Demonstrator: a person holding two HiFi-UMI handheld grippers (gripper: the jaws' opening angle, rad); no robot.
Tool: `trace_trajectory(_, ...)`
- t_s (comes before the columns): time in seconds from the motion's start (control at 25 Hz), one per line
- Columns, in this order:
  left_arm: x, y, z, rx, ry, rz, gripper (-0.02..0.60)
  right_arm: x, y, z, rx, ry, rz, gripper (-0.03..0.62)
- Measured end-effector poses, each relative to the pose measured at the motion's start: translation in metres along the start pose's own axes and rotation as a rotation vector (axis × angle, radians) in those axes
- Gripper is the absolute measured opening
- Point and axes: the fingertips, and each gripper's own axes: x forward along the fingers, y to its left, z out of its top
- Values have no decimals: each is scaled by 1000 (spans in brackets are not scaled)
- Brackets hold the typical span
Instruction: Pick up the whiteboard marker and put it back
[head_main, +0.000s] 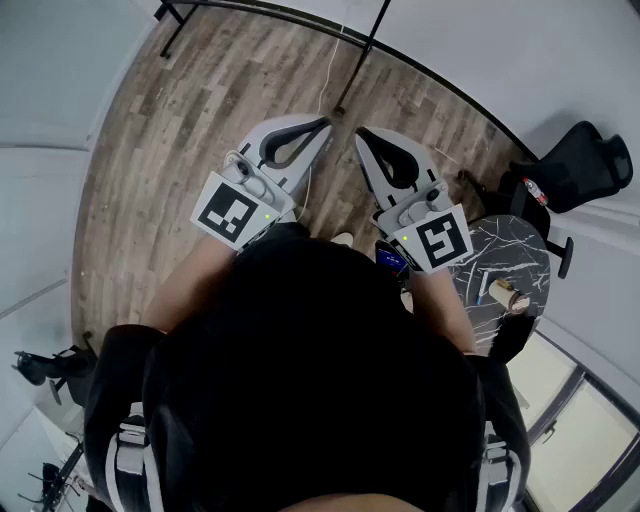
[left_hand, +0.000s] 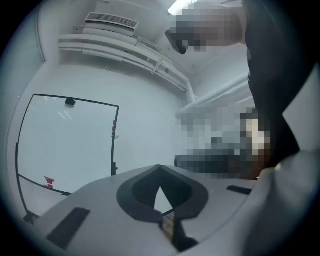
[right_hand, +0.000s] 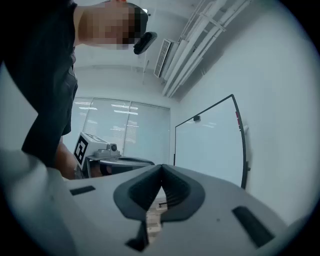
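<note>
Closed tip to tip on the grey plastic left gripper (left_hand: 160, 169), dark ribbed pads meeting, nothing pinched between. Same story on the grey plastic right gripper (right_hand: 161, 167): jaws together, empty.

Out past the left tips, at about 9 o'clock, to a black-framed white whiteboard (left_hand: 65, 145) standing against the pale wall. Down on its lower rail, near 8 o'clock, a small red item (left_hand: 49, 182), too small to name. No telling from here whether that is the whiteboard marker, so no firm place for it.

Seen from the right gripper's side, the same board up at 2 o'clock, and the other gripper with its black-and-white marker cube (right_hand: 81, 147) across at 9 o'clock.

From overhead, side by side and pointing toward 12 o'clock over the grey-brown wood-plank floor (head_main: 200, 100), held out level in front of a person in dark clothing (head_main: 300, 380). Off at 3 o'clock, a round black marble-pattern table (head_main: 520, 245); beyond it at 2 o'clock, a black office chair (head_main: 585, 160).
</note>
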Motion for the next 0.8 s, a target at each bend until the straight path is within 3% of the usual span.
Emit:
trace_trajectory(0.2,-9,17,3,-10,-18,-5,3,19,1,5,84,-32,-15,-6)
trace_trajectory(0.8,-42,104,-22,-72,0,0,3,97,9,-30,105,40,-64,-5)
